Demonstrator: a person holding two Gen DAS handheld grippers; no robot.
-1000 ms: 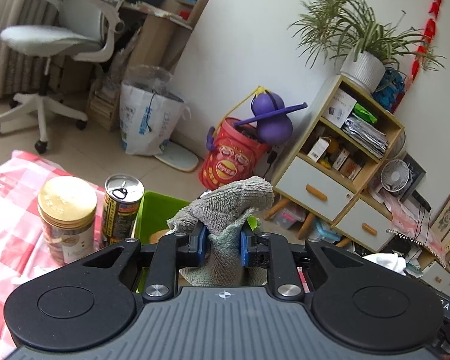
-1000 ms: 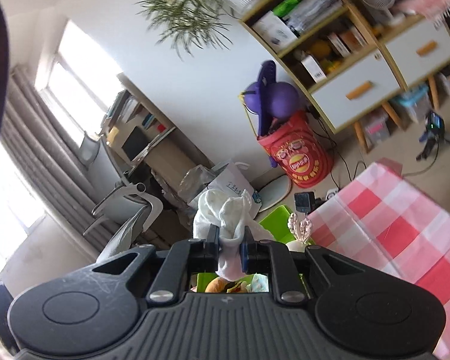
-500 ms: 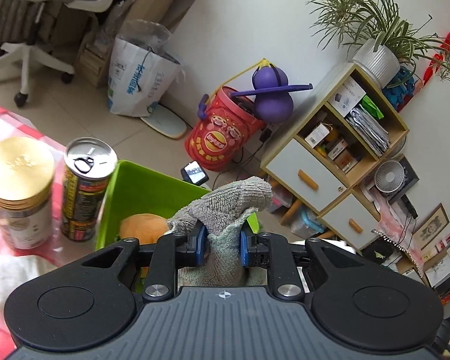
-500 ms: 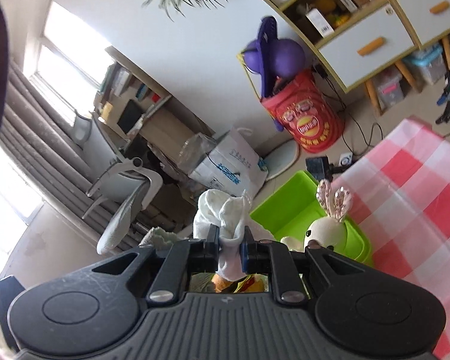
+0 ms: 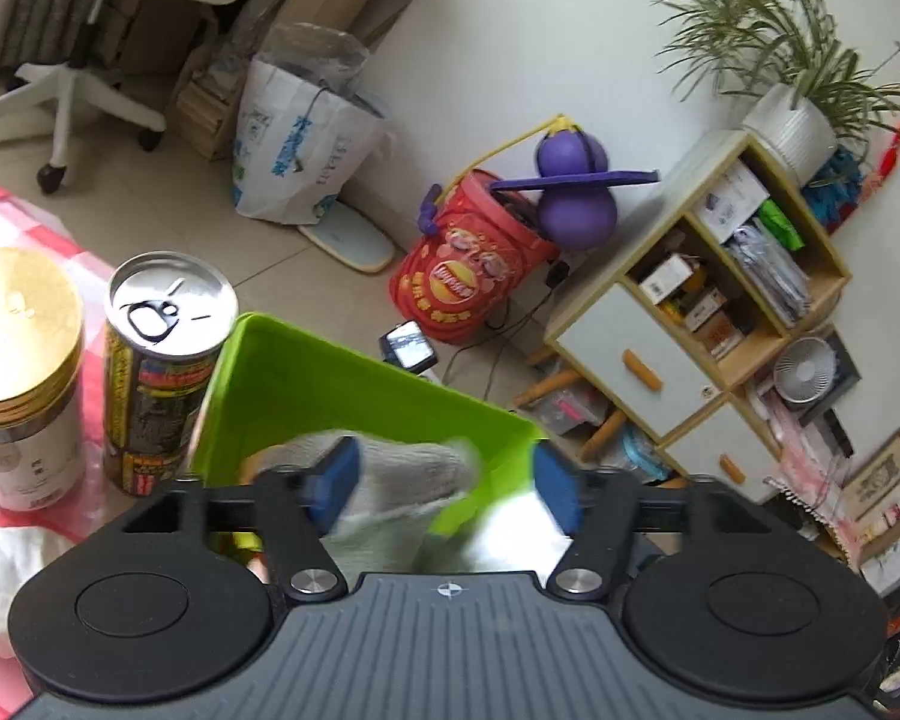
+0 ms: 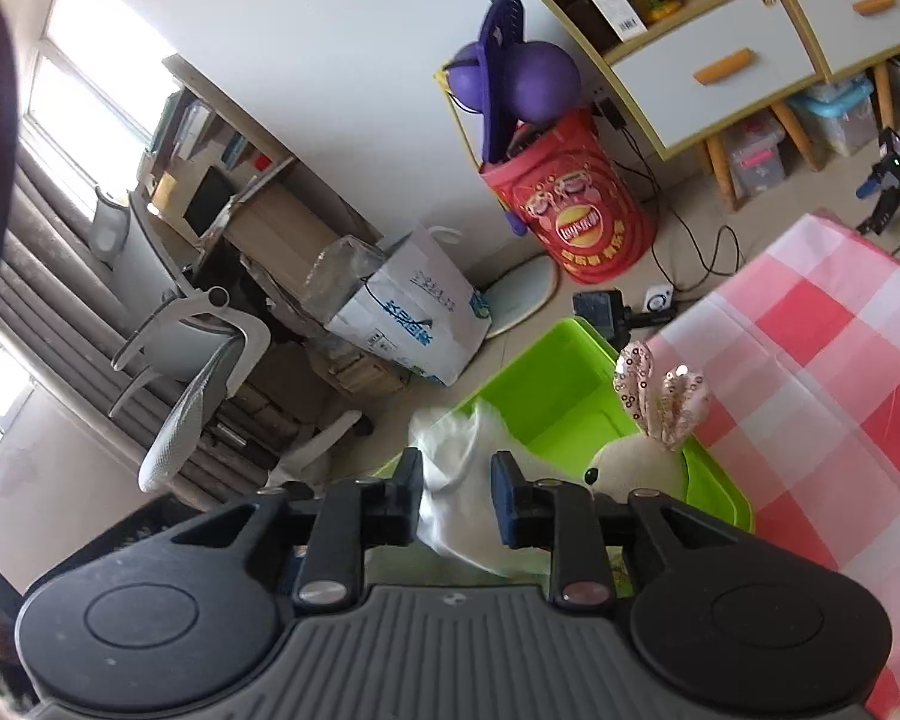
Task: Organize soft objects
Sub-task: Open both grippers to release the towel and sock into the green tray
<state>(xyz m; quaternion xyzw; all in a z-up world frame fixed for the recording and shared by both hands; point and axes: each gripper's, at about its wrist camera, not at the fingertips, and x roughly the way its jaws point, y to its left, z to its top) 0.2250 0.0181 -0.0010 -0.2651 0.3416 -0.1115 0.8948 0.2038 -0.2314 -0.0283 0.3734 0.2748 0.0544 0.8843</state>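
My left gripper (image 5: 444,489) is open over the green bin (image 5: 306,378). The grey cloth (image 5: 402,495) sits loose and blurred between its blue pads, dropping into the bin. My right gripper (image 6: 456,501) is open too, its jaws parted a little. The white cloth (image 6: 468,480) hangs blurred between them above the same bin (image 6: 558,396). A cream plush rabbit (image 6: 636,462) with sequin ears sits in the bin beside the right gripper. Something orange shows low in the bin behind the left pad.
A drink can (image 5: 162,366) and a gold-lidded jar (image 5: 21,372) stand left of the bin on the red-checked tablecloth (image 6: 822,372). Another white cloth (image 5: 6,564) lies at lower left. A red barrel (image 5: 468,276), shelf unit (image 5: 690,324), paper bag and office chair stand beyond.
Both grippers have opened and let go of their cloths. Both have moved in closer above the green bin, and the cloths are falling.
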